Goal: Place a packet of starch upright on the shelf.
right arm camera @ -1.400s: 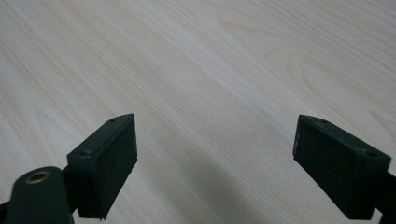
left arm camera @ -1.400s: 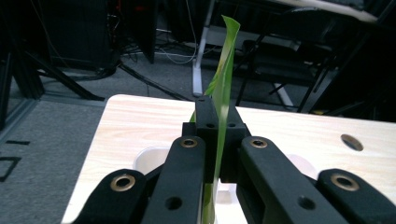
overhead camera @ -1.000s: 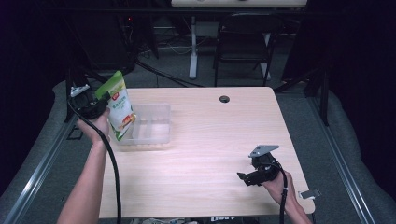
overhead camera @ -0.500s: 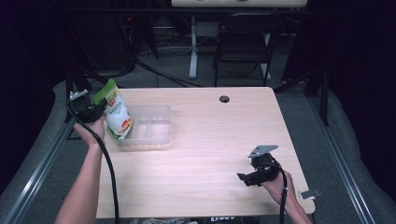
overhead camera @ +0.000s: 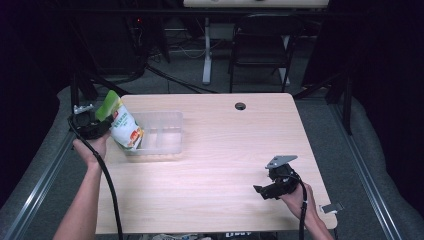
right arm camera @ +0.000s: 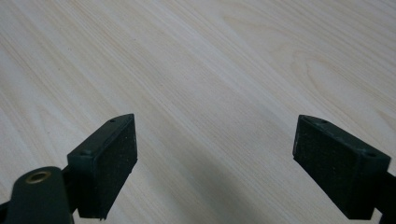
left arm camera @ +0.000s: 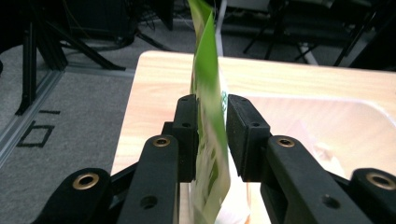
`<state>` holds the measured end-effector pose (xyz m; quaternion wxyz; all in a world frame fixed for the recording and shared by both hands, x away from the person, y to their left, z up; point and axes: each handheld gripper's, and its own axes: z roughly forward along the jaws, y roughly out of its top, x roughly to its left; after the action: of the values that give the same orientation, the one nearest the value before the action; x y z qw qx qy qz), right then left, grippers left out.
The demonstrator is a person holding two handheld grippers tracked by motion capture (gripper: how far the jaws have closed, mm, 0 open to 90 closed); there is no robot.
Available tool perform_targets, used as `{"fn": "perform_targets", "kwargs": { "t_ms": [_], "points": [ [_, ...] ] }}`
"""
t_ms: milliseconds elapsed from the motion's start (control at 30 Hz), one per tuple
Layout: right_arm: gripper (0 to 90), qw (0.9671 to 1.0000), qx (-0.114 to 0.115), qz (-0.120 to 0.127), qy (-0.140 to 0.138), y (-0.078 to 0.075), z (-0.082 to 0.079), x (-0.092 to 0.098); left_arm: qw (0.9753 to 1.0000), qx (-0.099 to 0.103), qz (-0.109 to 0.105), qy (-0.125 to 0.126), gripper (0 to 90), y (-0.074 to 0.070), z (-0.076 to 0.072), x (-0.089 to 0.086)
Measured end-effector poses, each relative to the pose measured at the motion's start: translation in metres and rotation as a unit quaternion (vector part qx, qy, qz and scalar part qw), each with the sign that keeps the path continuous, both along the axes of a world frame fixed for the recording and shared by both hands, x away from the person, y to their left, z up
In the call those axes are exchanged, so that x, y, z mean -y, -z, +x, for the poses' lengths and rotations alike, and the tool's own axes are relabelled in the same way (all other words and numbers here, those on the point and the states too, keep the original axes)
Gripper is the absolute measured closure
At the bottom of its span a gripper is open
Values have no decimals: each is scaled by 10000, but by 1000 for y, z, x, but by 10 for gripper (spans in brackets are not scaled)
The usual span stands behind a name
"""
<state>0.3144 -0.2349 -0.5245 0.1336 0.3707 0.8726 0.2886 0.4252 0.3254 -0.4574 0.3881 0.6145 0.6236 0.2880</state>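
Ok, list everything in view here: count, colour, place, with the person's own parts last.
Table: one, light wood, centre of the high view.
Cable hole: one, black, near the table's far edge.
Clear tray: one, transparent, far left part of the table.
Snack pouch: one, green top and white body, tilted over the tray's left end, clamped by its green top.
Chair: one, black, on the floor beyond the table.
Left gripper: one, black, shut on the pouch.
Right gripper: one, black, open, low over bare table at near right.
Forearms: two, from the bottom edge.
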Motion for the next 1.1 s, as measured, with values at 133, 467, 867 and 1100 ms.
{"fn": "perform_targets", "kwargs": {
  "t_ms": [133,467,867,1100],
  "points": [
    [131,10000,4,1,-12,0,0,0,9999,-105,28,43,846,6,0,-1],
    [131,10000,29,31,33,0,-1,0,9997,-195,28,140,895,21,-1,3],
    [131,10000,-23,85,9,2,1,1,9996,-25,289,-15,834,16,-5,-1],
    [131,10000,-10,57,12,1,-1,3,9998,-48,190,-101,493,11,-7,-6]
  ]
}}
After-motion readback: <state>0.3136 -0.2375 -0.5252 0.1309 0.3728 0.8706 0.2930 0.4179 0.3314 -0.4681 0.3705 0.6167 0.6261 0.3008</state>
